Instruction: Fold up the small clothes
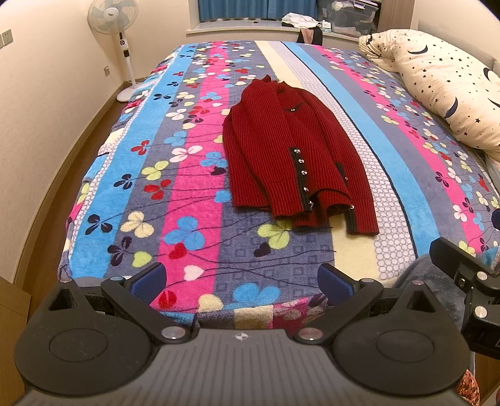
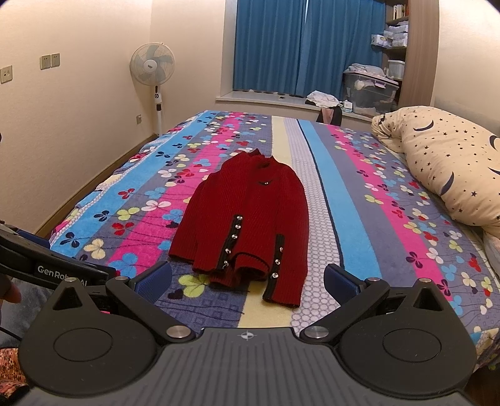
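A dark red knitted cardigan (image 1: 290,156) with black trim and silver buttons lies on the bed, collar away from me, sleeves folded in along its sides. It also shows in the right wrist view (image 2: 250,218). My left gripper (image 1: 240,281) is open and empty above the near edge of the bed, short of the cardigan's hem. My right gripper (image 2: 247,281) is open and empty, just short of the hem. The right gripper's body shows at the right edge of the left wrist view (image 1: 468,281).
The bed (image 1: 193,193) has a striped floral blanket. A rolled star-and-moon duvet (image 1: 443,84) lies along its right side. A standing fan (image 1: 115,18) is by the left wall. A window sill (image 2: 281,101) with clutter and storage bins (image 2: 368,93) is behind the bed.
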`<state>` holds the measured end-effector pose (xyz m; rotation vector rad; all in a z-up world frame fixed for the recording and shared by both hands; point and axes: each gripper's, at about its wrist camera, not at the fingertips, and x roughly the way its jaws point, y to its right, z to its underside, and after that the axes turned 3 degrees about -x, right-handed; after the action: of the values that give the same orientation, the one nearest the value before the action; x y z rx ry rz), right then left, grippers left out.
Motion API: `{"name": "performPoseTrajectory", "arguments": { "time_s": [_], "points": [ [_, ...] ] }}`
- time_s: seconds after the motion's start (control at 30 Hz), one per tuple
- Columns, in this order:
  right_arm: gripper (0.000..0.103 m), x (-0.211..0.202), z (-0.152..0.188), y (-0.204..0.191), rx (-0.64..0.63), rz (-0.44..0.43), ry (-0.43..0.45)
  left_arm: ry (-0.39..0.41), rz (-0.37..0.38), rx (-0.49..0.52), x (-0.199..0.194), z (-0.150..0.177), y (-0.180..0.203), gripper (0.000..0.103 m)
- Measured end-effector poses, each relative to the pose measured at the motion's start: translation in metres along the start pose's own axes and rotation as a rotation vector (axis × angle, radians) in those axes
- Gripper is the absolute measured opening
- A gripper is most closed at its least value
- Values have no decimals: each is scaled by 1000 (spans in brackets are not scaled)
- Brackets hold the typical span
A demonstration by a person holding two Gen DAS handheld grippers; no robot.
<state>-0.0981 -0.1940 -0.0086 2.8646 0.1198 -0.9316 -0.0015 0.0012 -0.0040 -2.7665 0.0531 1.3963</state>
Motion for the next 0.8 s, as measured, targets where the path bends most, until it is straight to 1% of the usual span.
{"name": "performPoseTrajectory", "arguments": {
  "time_s": [0.8],
  "points": [
    [102,3,-1,-3,-3,0,-1,1,0,-1,1,-3,0,103]
  ]
}}
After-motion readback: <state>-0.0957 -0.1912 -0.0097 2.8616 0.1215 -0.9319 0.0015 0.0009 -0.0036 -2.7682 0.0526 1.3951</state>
